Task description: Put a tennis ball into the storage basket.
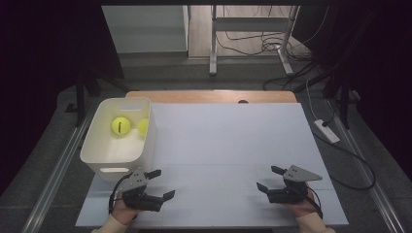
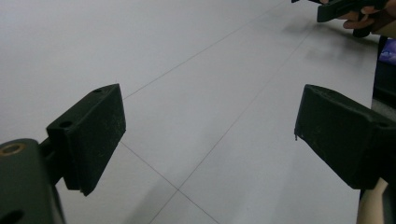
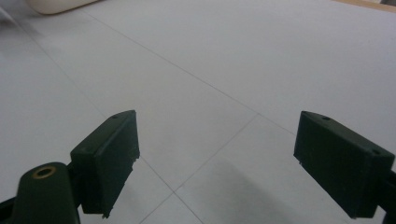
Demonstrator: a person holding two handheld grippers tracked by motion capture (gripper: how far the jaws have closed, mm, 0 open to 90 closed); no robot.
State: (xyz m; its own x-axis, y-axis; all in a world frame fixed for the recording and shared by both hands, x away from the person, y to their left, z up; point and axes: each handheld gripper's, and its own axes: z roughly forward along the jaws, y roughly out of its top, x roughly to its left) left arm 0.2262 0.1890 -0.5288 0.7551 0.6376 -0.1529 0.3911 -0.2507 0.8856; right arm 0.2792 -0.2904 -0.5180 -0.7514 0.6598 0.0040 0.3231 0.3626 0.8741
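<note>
Two yellow-green tennis balls (image 1: 121, 125) lie side by side inside a white plastic bin (image 1: 108, 154) at the table's left. My left gripper (image 1: 161, 184) rests low near the front edge, just right of the bin's near corner, jaws wide apart with nothing between them (image 2: 210, 135). My right gripper (image 1: 270, 178) sits at the front right, also open and empty (image 3: 217, 158), pointing toward the table's middle. In the left gripper view the right gripper (image 2: 343, 9) shows at the top right with the hand that holds it.
The table top is a white board (image 1: 228, 141) with thin seam lines; a wooden strip (image 1: 209, 96) runs along its far edge. Behind stand a metal desk frame (image 1: 252, 29) and loose cables. A white power strip (image 1: 326, 131) lies on the floor at the right.
</note>
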